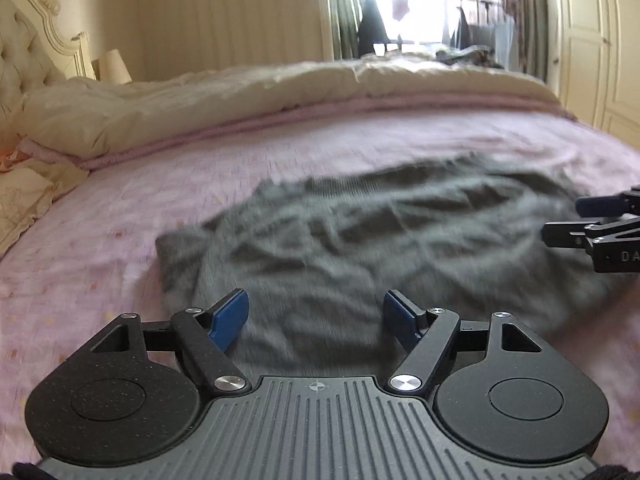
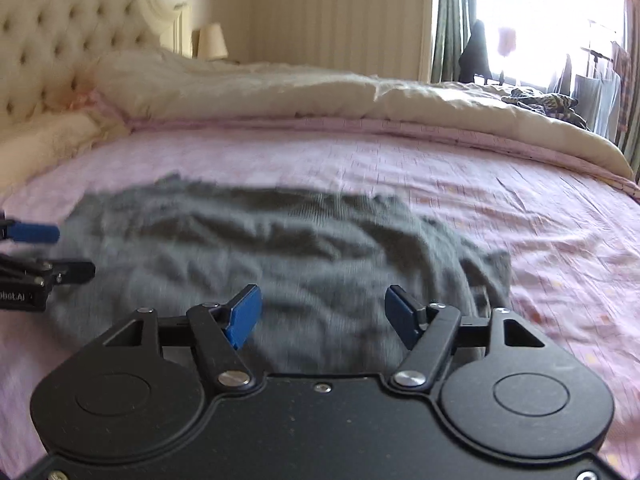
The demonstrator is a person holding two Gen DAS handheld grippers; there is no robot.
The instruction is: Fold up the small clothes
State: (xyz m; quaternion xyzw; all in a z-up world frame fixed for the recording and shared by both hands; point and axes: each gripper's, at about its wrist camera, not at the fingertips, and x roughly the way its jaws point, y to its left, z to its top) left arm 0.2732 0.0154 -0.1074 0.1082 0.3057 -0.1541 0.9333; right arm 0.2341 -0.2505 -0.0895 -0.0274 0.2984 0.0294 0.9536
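Observation:
A grey knitted garment (image 1: 384, 240) lies spread and wrinkled on the pink bedsheet (image 1: 160, 184). In the right wrist view the same grey garment (image 2: 272, 256) stretches from the left edge to the right of centre. My left gripper (image 1: 316, 320) hovers open over the garment's near edge, blue pads wide apart, nothing between them. My right gripper (image 2: 322, 316) is also open above the near edge, holding nothing. The right gripper's fingers (image 1: 600, 216) show at the right edge of the left wrist view, and the left gripper's fingers (image 2: 36, 250) at the left edge of the right wrist view.
A cream duvet (image 1: 240, 96) is bunched along the far side of the bed. A tufted headboard (image 2: 68, 32) and a lamp (image 2: 212, 42) stand at the back left. Crumpled clothes (image 2: 540, 104) lie on the far right of the bed near a bright window (image 2: 540, 12).

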